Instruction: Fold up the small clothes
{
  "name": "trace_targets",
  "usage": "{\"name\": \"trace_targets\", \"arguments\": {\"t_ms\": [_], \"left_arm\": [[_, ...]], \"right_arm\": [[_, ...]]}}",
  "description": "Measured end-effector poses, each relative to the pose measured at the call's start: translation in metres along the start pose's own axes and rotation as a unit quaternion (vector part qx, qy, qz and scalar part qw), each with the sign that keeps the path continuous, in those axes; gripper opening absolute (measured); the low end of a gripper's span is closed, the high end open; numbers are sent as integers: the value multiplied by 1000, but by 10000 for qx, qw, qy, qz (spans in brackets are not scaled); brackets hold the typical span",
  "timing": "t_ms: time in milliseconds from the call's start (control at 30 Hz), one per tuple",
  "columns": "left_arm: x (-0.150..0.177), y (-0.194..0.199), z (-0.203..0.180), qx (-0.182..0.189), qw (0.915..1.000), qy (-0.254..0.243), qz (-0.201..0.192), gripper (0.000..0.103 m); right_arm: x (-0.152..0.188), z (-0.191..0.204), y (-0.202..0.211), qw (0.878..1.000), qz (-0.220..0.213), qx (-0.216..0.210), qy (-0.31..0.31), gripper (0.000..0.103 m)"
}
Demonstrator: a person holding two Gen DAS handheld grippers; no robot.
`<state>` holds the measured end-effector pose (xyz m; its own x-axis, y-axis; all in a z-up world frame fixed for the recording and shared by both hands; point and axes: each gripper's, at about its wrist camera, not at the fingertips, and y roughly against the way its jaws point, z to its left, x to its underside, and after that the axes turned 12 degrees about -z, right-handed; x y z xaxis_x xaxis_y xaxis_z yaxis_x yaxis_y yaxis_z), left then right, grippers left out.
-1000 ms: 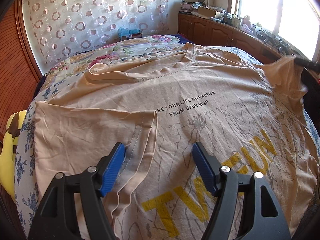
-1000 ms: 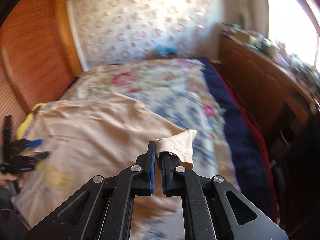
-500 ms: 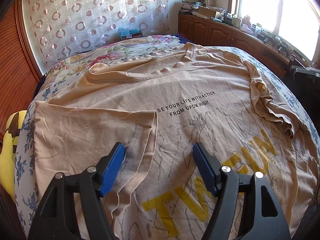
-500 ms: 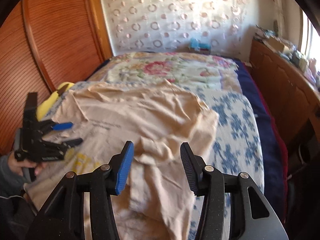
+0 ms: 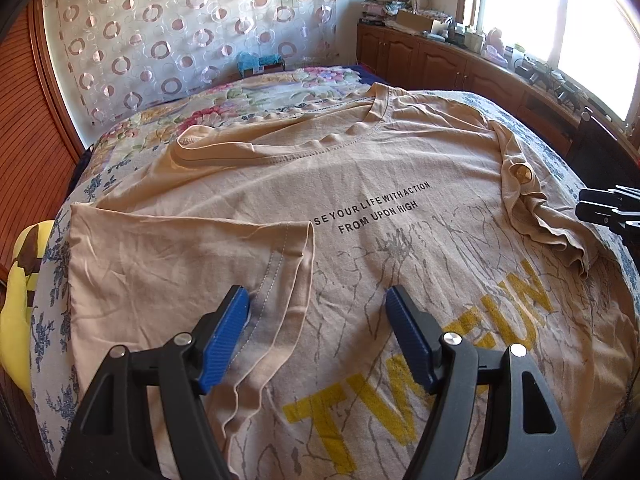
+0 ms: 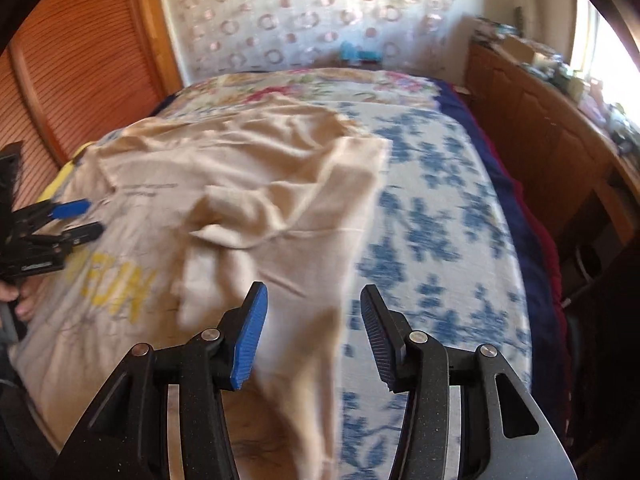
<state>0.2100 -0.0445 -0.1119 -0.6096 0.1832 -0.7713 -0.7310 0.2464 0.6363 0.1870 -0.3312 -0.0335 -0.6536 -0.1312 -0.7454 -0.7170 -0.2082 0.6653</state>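
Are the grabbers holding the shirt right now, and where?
No. The left gripper and right gripper are both open above the T-shirt, holding nothing.

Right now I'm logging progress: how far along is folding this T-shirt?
Early. Both sleeves lie folded in over the T-shirt: left sleeve, right sleeve. Nothing is held: the left hand-held gripper and right hand-held gripper are open. The body remains to fold.

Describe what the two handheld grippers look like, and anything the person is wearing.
Both the left gripper and right gripper have matte black plastic frames with silver round pins at the joints. Each has two fingers faced with ribbed blue pads. No cables show. A dark sleeve is only partly visible.
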Motion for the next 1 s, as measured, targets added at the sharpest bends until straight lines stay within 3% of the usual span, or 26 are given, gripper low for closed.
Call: {"name": "trace_targets", "arguments": {"t_ms": [167,367,500,633,800,867,933,1000], "left_arm": [[-19,5,-20,631,9978,44,-193,72],[-51,-2,-63,1352,9901,-218,-299,68],[-67,-17,-92,1713,9841,-418,-216,63],[-76,-40,-111,2128,9765,-353,15,52],[-81,-58,-125,2336,9713,-394,214,38],[-79,-62,-128,2336,9709,-453,266,17],[-80,-59,-124,2216,9738,-475,176,3],[-82,-49,-118,2137,9759,-435,-8,2]], "right_arm": [[10,-15,0,9991,-12,417,0,50],[17,-19,0,9987,-129,496,-53,62],[17,-21,0,9986,-121,503,-123,64],[17,-20,-1,9984,-116,542,-134,67],[16,-21,-1,9984,-118,540,-132,67],[16,-21,-1,9984,-117,539,-134,68],[17,-21,-1,9984,-116,538,-137,68],[17,-21,-1,9984,-117,539,-136,68]]}}
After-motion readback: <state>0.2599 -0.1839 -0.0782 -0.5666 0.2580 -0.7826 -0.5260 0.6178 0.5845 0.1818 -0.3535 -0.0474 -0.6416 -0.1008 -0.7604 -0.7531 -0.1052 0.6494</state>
